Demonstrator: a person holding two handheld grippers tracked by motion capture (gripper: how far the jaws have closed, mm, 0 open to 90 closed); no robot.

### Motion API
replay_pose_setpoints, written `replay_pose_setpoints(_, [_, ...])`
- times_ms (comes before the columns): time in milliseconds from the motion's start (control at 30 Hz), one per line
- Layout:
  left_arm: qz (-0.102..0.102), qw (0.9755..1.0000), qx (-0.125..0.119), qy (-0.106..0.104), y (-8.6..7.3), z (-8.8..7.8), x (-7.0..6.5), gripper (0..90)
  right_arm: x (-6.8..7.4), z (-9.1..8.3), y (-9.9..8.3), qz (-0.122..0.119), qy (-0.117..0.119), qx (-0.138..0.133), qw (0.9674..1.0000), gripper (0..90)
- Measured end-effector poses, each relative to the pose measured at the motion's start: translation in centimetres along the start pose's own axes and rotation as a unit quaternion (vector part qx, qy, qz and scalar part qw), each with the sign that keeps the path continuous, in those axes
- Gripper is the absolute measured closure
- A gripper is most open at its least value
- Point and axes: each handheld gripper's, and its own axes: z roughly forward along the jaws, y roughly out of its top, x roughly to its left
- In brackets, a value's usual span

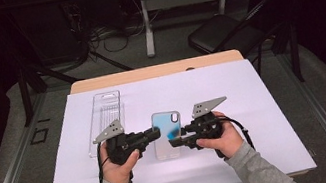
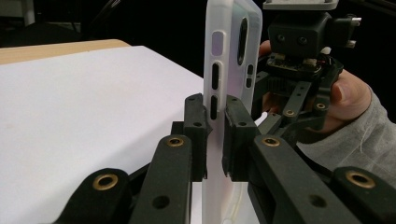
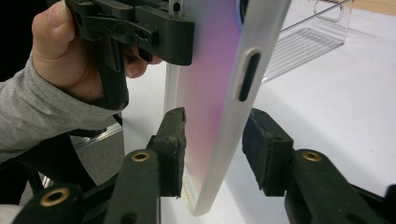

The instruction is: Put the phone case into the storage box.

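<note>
L gripper clamps phone case edge; R gripper jaws stand apart around opposite edge, not pressing. Clear plastic tray lies nearby on white sheet.

Phone case at centre of the white sheet covering the table, between left gripper and right gripper. Plastic package behind and left of the case, lying flat. Chair beyond the table's far right corner.
</note>
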Motion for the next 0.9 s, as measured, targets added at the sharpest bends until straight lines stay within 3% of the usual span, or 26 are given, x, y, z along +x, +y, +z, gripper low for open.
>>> replay_pose_setpoints(433, [-0.001, 1.0, 0.001, -0.008, 0.0, 0.09, -0.17, 82.2, -0.34, -0.24, -0.13, 0.016, 0.017, -0.006, 0.9997, 72.0])
replay_pose_setpoints(900, [-0.003, 0.9999, 0.003, -0.015, 0.07, 0.05, -0.21, 82.2, -0.55, -0.46, -0.01, 0.001, 0.046, -0.005, 0.9989, 79.4])
